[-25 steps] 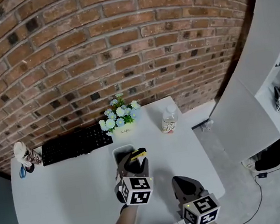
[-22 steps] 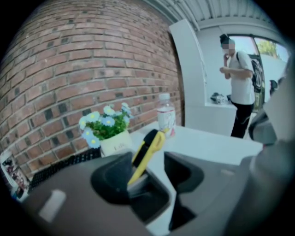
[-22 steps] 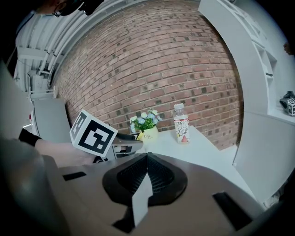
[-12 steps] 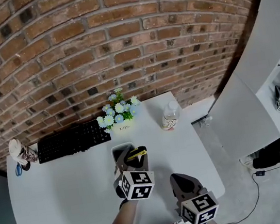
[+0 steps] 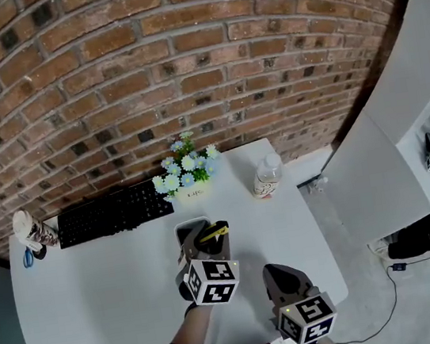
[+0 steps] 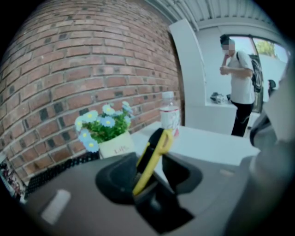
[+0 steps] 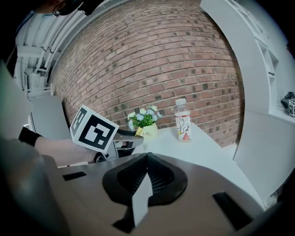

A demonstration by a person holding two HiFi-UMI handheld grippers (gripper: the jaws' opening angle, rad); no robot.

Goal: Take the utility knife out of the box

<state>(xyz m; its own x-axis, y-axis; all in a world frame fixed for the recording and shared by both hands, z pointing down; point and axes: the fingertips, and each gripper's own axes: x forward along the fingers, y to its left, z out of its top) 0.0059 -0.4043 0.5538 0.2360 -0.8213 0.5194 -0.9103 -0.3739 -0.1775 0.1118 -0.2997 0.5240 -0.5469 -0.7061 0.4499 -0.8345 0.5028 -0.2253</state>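
Closing left gripper (image 6: 154, 166) around utility knife (image 6: 154, 154), tilted toward one o'clock between jaws, not yet clamped, over box (image 5: 188, 230). At four o'clock, right gripper (image 7: 146, 156), jaws together.

the pale flower pot (image 6: 115, 148) carries one short word, seemingly "life". the bottle (image 7: 183, 123) has a label with red and dark print, too small to read.

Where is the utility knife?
Head view: the utility knife stands in the box near the flowers, between the left hand-held gripper's jaws, which have just been closing.
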